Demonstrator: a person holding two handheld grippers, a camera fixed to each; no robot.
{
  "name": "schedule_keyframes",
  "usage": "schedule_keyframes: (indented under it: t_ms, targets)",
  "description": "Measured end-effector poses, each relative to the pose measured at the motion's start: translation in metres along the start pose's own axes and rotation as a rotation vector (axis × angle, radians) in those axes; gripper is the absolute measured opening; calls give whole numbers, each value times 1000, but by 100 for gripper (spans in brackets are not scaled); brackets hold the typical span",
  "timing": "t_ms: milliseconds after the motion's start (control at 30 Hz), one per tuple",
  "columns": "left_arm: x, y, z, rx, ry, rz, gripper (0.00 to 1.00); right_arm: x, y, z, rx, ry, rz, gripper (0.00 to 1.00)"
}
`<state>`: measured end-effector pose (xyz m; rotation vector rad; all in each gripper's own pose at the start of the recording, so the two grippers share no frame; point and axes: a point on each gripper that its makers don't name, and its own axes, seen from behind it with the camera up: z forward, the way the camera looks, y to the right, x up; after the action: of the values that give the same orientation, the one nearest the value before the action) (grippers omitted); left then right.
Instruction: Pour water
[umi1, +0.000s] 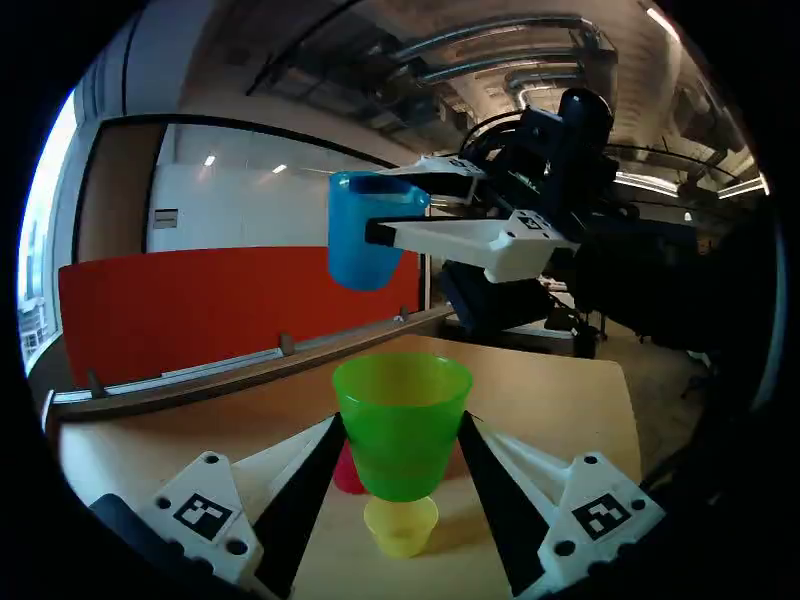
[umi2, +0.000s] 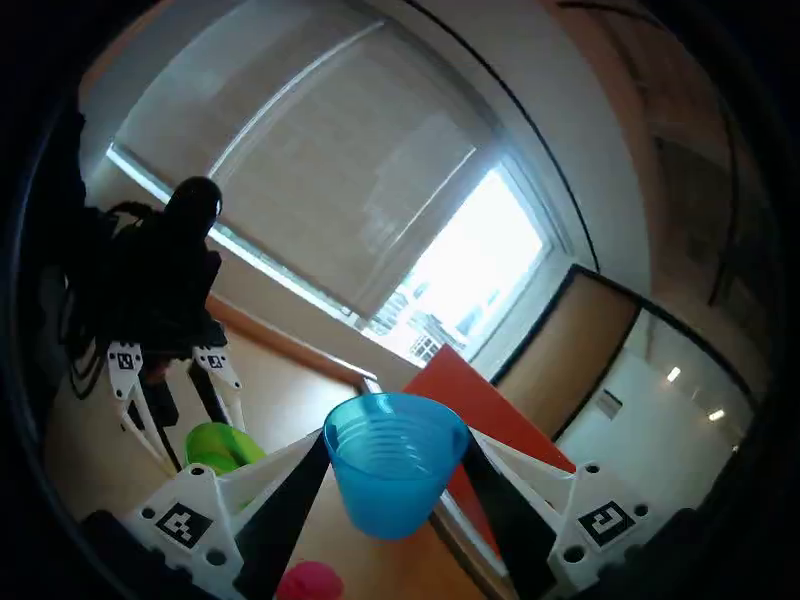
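Left gripper view: your left gripper (umi1: 400, 422) pinches a translucent green plastic cup (umi1: 402, 445), upright over a light wooden table (umi1: 570, 400). A small yellow plastic cup (umi1: 400, 527) sits just below the green cup, with a pink plastic cup (umi1: 347, 478) just beside it. Right gripper view adds a bright window (umi2: 470, 260). Your right gripper (umi2: 395, 440) clamps a translucent blue plastic cup (umi2: 395, 480) between both fingers, higher than the green cup and apart from it.

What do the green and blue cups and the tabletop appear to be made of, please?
Green cup: likely translucent plastic, glossy; light glows through its wall. Blue cup: likely the same, with ridges visible through it. Tabletop: seemingly pale wood laminate, smooth matte.
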<state>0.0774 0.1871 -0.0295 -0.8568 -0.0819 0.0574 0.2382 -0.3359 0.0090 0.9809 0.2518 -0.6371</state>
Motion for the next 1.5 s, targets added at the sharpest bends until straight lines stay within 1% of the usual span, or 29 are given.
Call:
schedule_keyframes:
  t_ms: [100, 200, 367, 467, 633, 733, 800, 900, 1100, 1367, 1500]
  targets:
    - [0, -1, -1, 3, -1, 1, 81, 2, -2, -2, 12, 9, 73, 92]
    - [1, -2, -1, 4, -1, 0, 81, 1, -4, -2, 23, 6, 158, 92]
    - [2, -2, -1, 6, -1, 2, 81, 1, -5, -3, 37, 2, 324, 92]
    - [1, -4, -1, 12, -1, 3, 81, 3, -6, -3, 47, 6, 412, 92]
    - [1, -7, -2, 22, 0, -2, 81, 4, -8, -5, 68, 14, 527, 92]
    - [1, -8, -3, 26, 1, -2, 80, 4, -8, -5, 75, 16, 575, 92]
    - [1, -8, -3, 27, 1, -2, 80, 3, -7, -6, 76, 17, 596, 92]
    - [1, -9, -4, 30, -1, -1, 81, 3, -7, -7, 77, 10, 607, 92]
    - [2, -11, -5, 34, -2, 0, 80, 2, -8, -9, 78, -7, 581, 92]
    - [4, -11, -7, 38, -2, 4, 81, 3, -7, -11, 76, -5, 580, 92]
    - [5, -13, -7, 43, -2, 4, 81, 4, -5, -11, 66, 0, 570, 93]
